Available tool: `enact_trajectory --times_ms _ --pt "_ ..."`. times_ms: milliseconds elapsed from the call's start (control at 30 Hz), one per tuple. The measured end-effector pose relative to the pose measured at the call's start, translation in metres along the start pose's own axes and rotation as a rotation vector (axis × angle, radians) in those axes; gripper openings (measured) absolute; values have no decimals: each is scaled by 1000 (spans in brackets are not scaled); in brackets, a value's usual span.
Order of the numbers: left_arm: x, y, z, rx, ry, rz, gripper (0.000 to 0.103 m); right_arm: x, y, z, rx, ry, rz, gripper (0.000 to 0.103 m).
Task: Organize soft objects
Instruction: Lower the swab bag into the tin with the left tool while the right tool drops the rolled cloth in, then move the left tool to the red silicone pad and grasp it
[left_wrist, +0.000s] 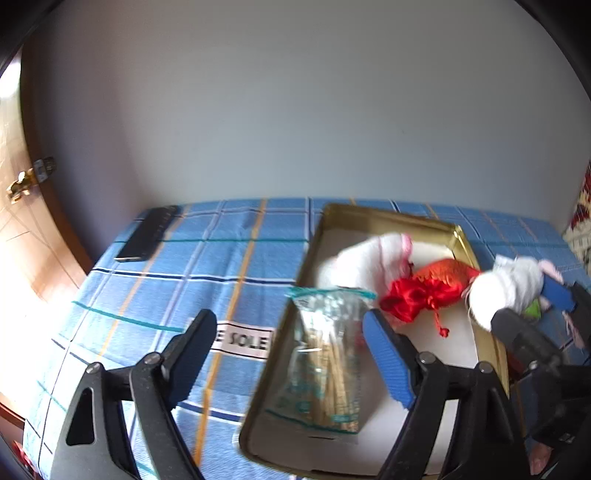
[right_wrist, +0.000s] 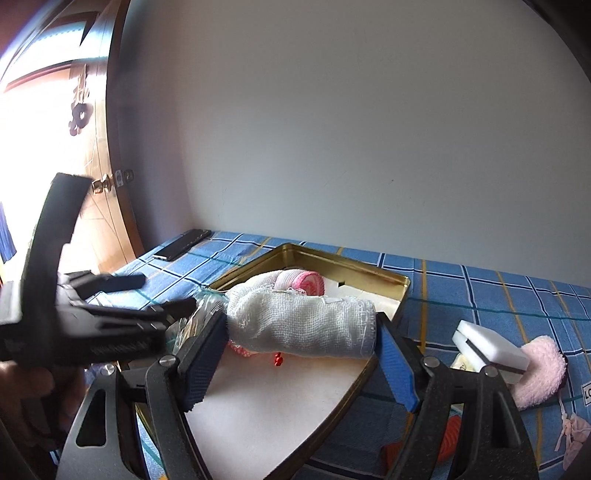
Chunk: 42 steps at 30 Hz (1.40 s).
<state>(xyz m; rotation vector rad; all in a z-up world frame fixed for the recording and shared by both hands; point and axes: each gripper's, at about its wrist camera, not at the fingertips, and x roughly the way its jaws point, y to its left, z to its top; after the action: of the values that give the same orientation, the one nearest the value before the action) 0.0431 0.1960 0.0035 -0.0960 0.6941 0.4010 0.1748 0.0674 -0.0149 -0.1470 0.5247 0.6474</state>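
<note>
A home, plainly a lived-in room: blue plaid cotton tablecloth (left_wrist: 155, 295) over the tabletop, panelled wooden door with brass handle (right_wrist: 99, 184), plain white wall (left_wrist: 295, 110), black slim remote control (left_wrist: 147, 234) lying nearby.

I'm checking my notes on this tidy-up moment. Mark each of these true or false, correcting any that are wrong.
1. The right tool holds a white gauze roll. True.
2. The left tool is shut on the red pouch. False: it is open over a bag of cotton swabs, and the pouch lies farther back in the tin.
3. The gold tin sits on a blue checked cloth. True.
4. The black phone lies inside the tin. False: it lies on the cloth near the far left corner.
</note>
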Motion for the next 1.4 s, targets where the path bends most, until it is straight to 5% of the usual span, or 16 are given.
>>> enact_trajectory --times_ms 767,933,1400 --pt "-25 30 -8 -74 -43 -1 86 28 9 -14 -2 108 32 83" --pt "-26 26 -8 -71 -42 3 88 25 6 -13 18 89 44 92" --pt "-33 -34 -7 4 -55 -95 88 -19 -29 -28 62 65 -67 92"
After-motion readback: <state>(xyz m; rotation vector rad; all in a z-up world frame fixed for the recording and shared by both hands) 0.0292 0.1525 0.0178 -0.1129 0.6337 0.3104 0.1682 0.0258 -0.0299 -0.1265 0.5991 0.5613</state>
